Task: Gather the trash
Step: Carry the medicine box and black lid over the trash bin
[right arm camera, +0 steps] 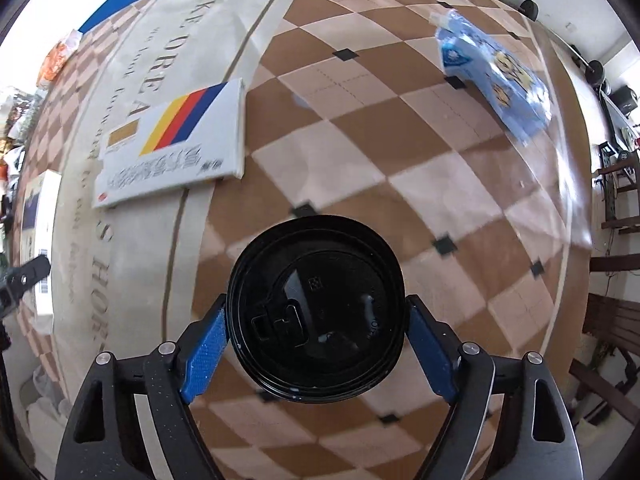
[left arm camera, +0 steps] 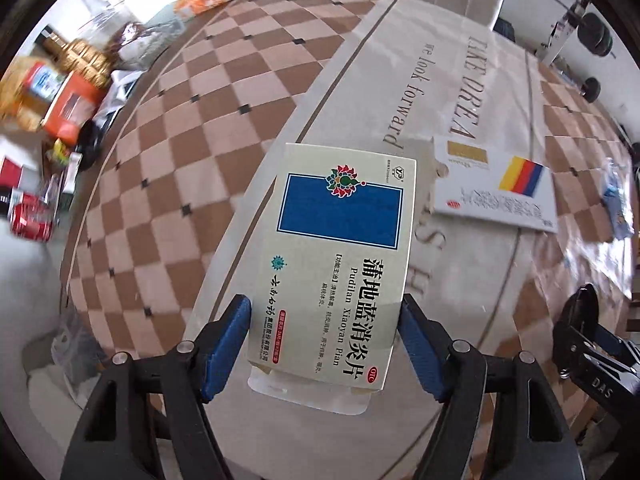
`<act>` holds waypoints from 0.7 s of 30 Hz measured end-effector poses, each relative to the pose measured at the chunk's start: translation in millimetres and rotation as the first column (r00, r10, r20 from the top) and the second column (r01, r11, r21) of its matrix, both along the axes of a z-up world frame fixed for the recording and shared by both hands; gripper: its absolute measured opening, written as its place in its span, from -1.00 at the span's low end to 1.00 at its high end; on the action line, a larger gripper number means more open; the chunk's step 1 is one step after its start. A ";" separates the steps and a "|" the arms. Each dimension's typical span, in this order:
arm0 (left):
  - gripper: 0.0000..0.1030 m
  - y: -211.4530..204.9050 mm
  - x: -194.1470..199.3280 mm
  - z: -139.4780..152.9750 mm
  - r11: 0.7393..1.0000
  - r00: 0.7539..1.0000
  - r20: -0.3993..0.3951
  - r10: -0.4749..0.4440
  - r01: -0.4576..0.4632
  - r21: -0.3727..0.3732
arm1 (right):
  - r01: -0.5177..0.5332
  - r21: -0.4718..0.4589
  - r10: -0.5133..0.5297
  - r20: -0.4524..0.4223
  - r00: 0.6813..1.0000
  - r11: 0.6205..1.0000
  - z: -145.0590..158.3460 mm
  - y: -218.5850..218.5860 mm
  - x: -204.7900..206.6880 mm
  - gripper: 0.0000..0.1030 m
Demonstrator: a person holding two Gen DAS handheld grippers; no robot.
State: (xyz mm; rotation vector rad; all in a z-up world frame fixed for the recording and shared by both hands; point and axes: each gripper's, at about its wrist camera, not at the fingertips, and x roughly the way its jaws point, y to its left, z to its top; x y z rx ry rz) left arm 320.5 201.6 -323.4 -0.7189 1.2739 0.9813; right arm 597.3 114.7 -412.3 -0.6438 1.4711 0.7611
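My left fingers [left arm camera: 326, 344] point almost straight down at the desk [left arm camera: 192, 128] and are clamped on the near end of the medicine box [left arm camera: 340, 264], one blue pad on each long edge. I take it across its narrow width because the flat carton offers nothing else to pinch, and the near end because its loose flap hangs out there and stays out of the pads. The box looks slightly tilted off the checked cloth, so I judge it is carried, not just touched.

My right fingers [right arm camera: 318, 344] straddle the black cup lid [right arm camera: 316, 308], seen from directly above. The left pad touches the rim; the right pad sits just beside it and I cannot tell whether it presses yet, so I cannot call this a firm hold. I come from above because a round lid gives an even grip only across its full width.

Beyond the medicine box, on its right, lies the striped box [left arm camera: 496, 184], flat on the pale band of the cloth. Farther right of that is the blue pouch [right arm camera: 496, 76]. Well to the medicine box's left, past the desk edge, a heap of cans and packets [left arm camera: 52, 120] lies on the floor, likely where the trash goes.
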 end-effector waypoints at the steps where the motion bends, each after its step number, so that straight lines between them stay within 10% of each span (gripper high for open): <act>1: 0.39 -10.1 -3.6 4.6 1.000 1.000 0.014 0.004 -0.004 0.005 | 0.001 0.009 -0.001 -0.001 1.000 1.000 4.5 -6.6 -5.1 0.66; 12: 0.39 -105.8 -150.6 47.4 0.997 0.981 0.189 0.046 -0.056 0.044 | 0.040 0.160 -0.020 -0.122 0.992 0.986 76.5 -108.7 -149.8 0.66; 21: 0.39 -194.5 -251.4 7.3 0.991 0.979 0.169 0.118 -0.105 -0.085 | 0.004 0.158 0.036 -0.248 0.968 0.987 73.7 -220.5 -296.8 0.66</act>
